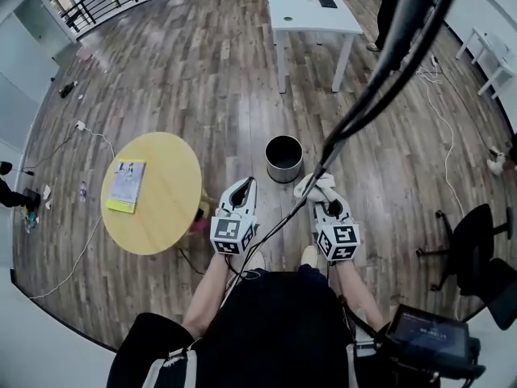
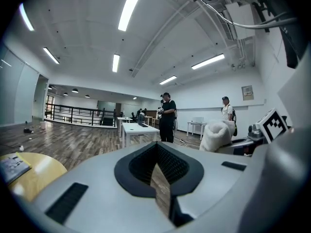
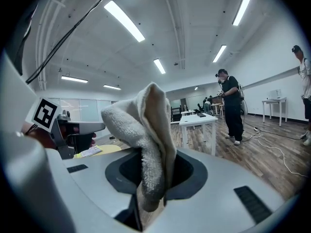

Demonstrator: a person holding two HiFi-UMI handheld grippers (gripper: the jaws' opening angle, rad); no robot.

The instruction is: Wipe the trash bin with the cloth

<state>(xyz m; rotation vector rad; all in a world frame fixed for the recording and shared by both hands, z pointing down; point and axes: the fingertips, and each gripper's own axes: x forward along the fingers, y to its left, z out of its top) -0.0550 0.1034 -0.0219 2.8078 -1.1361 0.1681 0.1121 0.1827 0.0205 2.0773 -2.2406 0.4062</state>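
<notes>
The trash bin (image 1: 284, 158), a small metal cylinder with a dark inside, stands open on the wooden floor just ahead of both grippers. My right gripper (image 1: 317, 191) is shut on a white terry cloth (image 1: 315, 184), which bunches up above its tips (image 3: 146, 130). It hangs a little to the right of the bin and nearer to me. My left gripper (image 1: 247, 186) is level with it on the left, shut and holding nothing (image 2: 156, 152). From the left gripper view the cloth (image 2: 216, 135) shows at the right. The bin is in neither gripper view.
A round yellow table (image 1: 166, 217) with a booklet (image 1: 127, 186) stands left of me. A white table (image 1: 311, 10) is farther ahead, and a person (image 2: 167, 116) stands beside it. Cables trail on the floor (image 1: 440, 124), and a black chair (image 1: 477, 233) is at the right.
</notes>
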